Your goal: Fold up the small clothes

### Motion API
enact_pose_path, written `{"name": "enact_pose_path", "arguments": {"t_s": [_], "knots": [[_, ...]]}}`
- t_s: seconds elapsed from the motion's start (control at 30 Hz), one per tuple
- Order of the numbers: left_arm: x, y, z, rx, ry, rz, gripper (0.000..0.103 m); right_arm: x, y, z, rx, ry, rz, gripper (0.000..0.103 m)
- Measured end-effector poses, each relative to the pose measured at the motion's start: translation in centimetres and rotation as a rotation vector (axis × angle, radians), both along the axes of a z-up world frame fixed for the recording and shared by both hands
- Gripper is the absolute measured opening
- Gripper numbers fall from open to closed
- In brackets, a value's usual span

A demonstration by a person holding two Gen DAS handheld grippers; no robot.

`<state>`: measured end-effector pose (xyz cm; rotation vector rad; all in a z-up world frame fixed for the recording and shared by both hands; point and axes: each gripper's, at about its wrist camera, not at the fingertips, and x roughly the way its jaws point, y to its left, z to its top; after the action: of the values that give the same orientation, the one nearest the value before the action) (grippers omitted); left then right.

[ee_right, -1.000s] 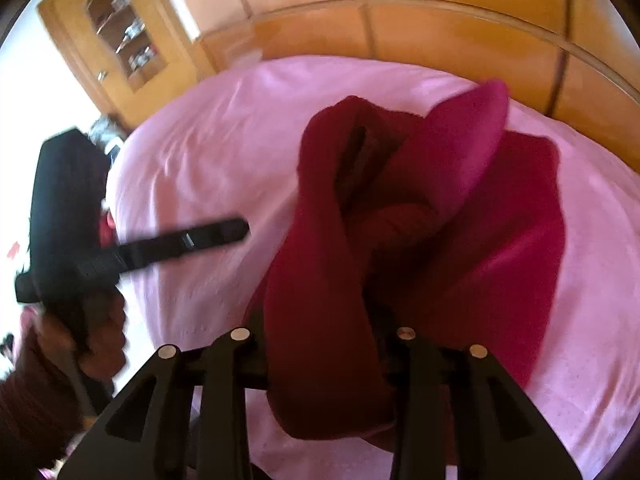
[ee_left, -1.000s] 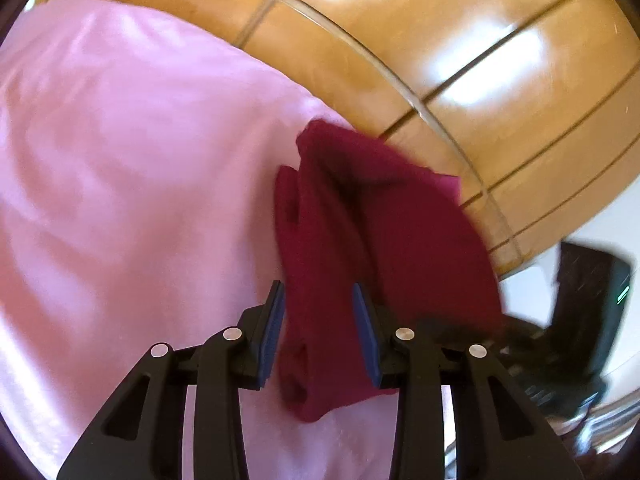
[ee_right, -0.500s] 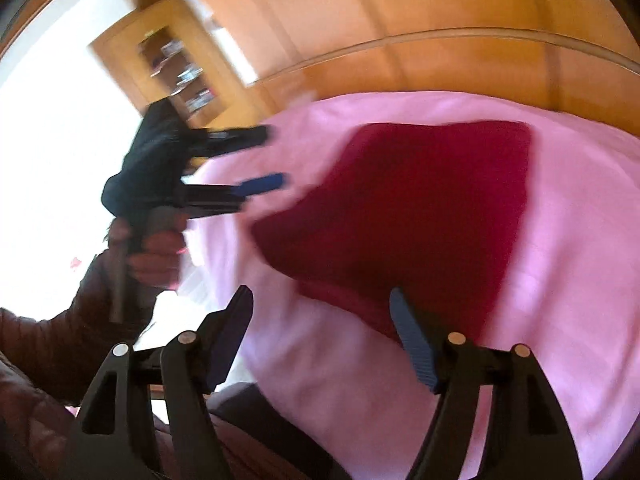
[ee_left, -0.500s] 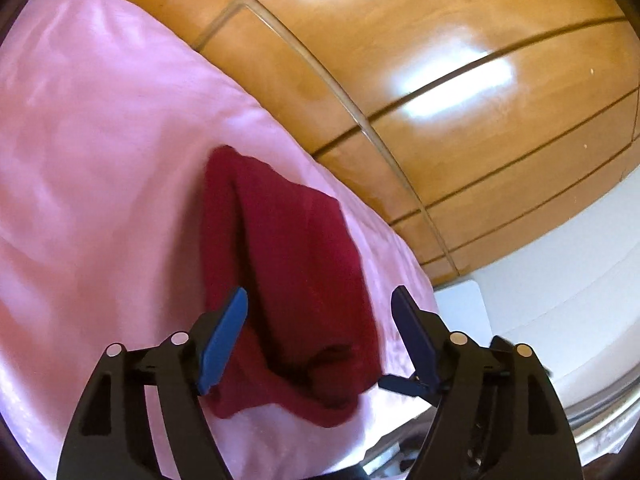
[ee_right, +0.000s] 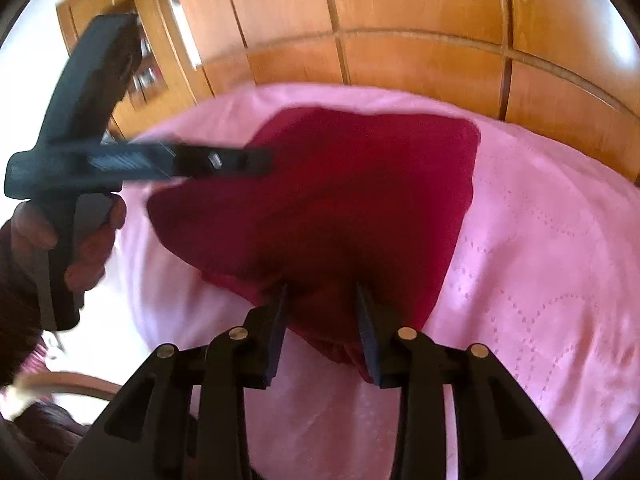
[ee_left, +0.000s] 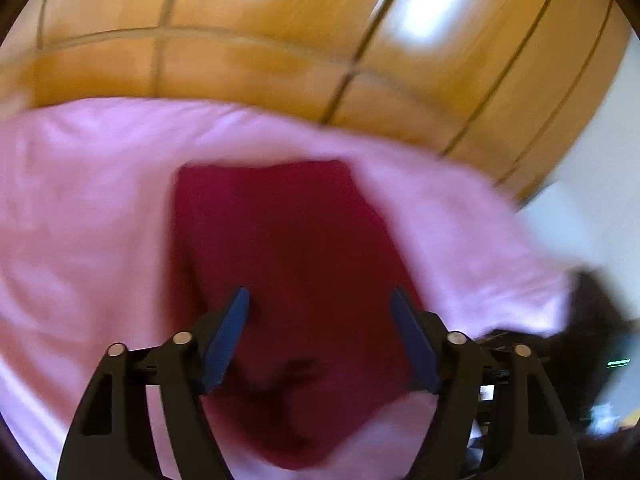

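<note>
A dark red garment (ee_right: 340,200) lies spread on the pink bedspread (ee_right: 540,280). My right gripper (ee_right: 320,294) is at its near edge. The jaws are closing, and a bunched fold of the red cloth sits between the pads, which press on it. In the left wrist view, which is blurred, my left gripper (ee_left: 320,294) hovers over the same garment (ee_left: 288,240). Its blue pads stand far apart and are closing, with the cloth below and between them but untouched. In the right wrist view the left gripper (ee_right: 256,162) reaches in from the left, held by a hand (ee_right: 88,248).
A wooden panelled wall (ee_right: 400,20) runs behind the bed. A glass-fronted wooden cabinet (ee_right: 148,68) stands at the back left. The bed's left edge drops off near the person's dark sleeve (ee_right: 16,320). Pink bedspread spreads to the right of the garment.
Both grippers opened and let the lifted garment drop flat on the bedspread. The right gripper then closed on its near edge. The left gripper rolled and swung over the garment, jaws wide.
</note>
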<state>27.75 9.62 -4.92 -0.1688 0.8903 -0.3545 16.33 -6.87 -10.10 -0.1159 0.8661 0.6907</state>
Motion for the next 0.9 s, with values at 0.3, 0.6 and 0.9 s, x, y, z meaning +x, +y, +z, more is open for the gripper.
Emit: {"name": "enact_pose_path", "arguments": {"t_s": [0.3, 0.6, 0.9], "knots": [[-1.4, 6.3, -7.5, -0.185, 0.151, 0.190, 0.072, 0.8, -1.4, -1.7, 0.136, 0.103, 0.016, 0.043], [-0.5, 7.0, -7.4, -0.345, 0.166, 0.066, 0.075, 6.2, -7.7, 0.4, 0.398, 0.158, -0.140, 0.086], [0.4, 7.3, -9.3, -0.494, 0.176, -0.053, 0.057, 13.8, -5.9, -6.0, 0.538, 0.468, -0.087, 0.081]]}}
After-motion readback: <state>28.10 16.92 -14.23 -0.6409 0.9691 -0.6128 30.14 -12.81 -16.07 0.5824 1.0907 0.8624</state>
